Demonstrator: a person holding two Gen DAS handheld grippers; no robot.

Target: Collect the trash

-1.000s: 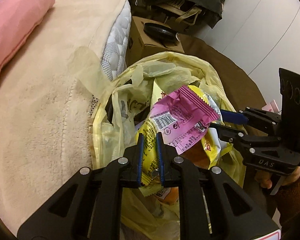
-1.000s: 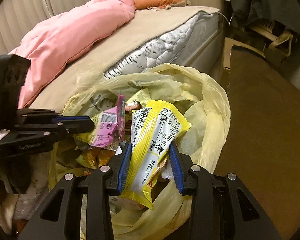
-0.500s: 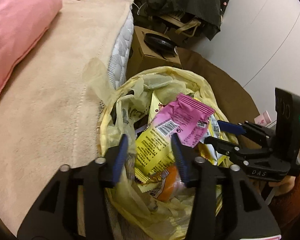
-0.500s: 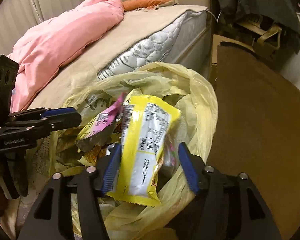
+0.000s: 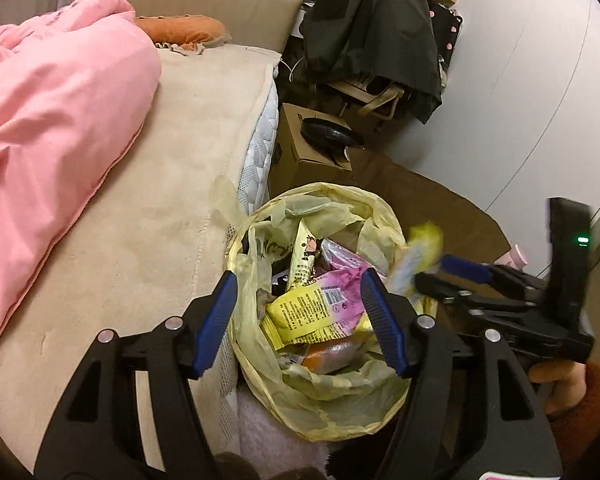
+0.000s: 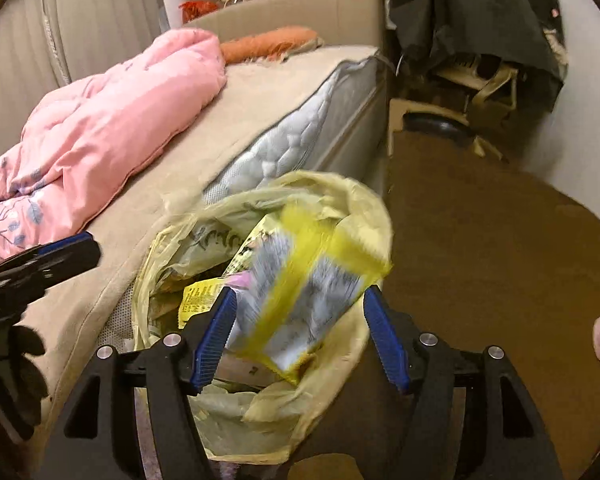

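Grippers first: left gripper (image 5: 300, 320) was opening, empty, over the trash bag (image 5: 380, 216); right gripper (image 6: 300, 328) was opening too, yellow wrapper (image 6: 300, 280) loose between its jaws, dropping toward the pink wrapper (image 5: 340, 280) already inside. Nearly collected, I'd say.
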